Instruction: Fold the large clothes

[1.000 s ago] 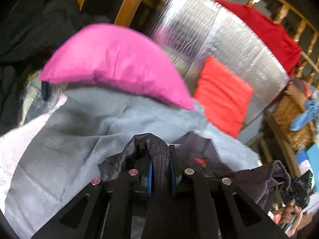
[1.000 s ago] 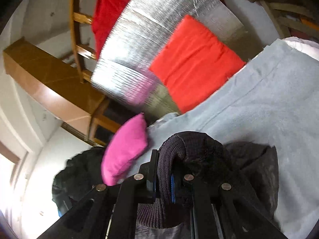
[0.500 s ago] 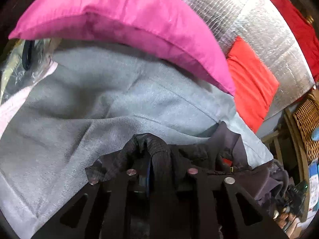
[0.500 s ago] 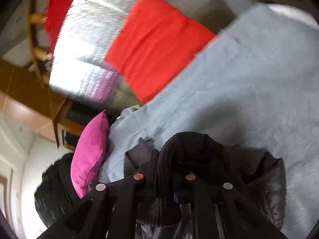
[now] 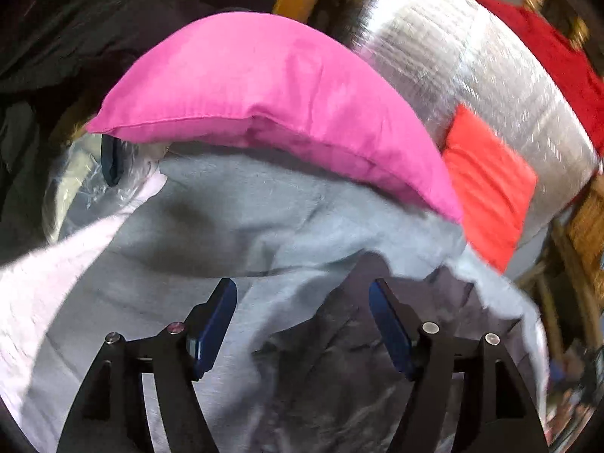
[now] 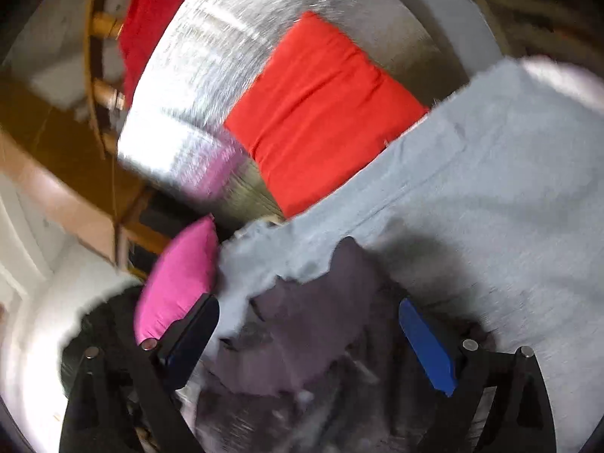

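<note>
Both tongs spread wide, nothing pinched. Left gripper [image 5: 302, 321] hovers over dark garment [image 5: 351, 362], lying rumpled on grey blanket [image 5: 234, 219]. Right gripper [image 6: 307, 336] same deal, dark cloth [image 6: 302, 324] bunched between its blue pads [image 6: 426, 347], not touching far as I can see. Pink pillow [image 5: 271, 90] at far blanket edge, red cushion [image 6: 321, 113] leaning on silver foil panel [image 6: 211, 75]. Right view pretty blurry.

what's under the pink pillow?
The pink pillow lies on a grey fleece blanket; crinkled clear plastic shows beside its left end. Anything under its middle is hidden.
</note>
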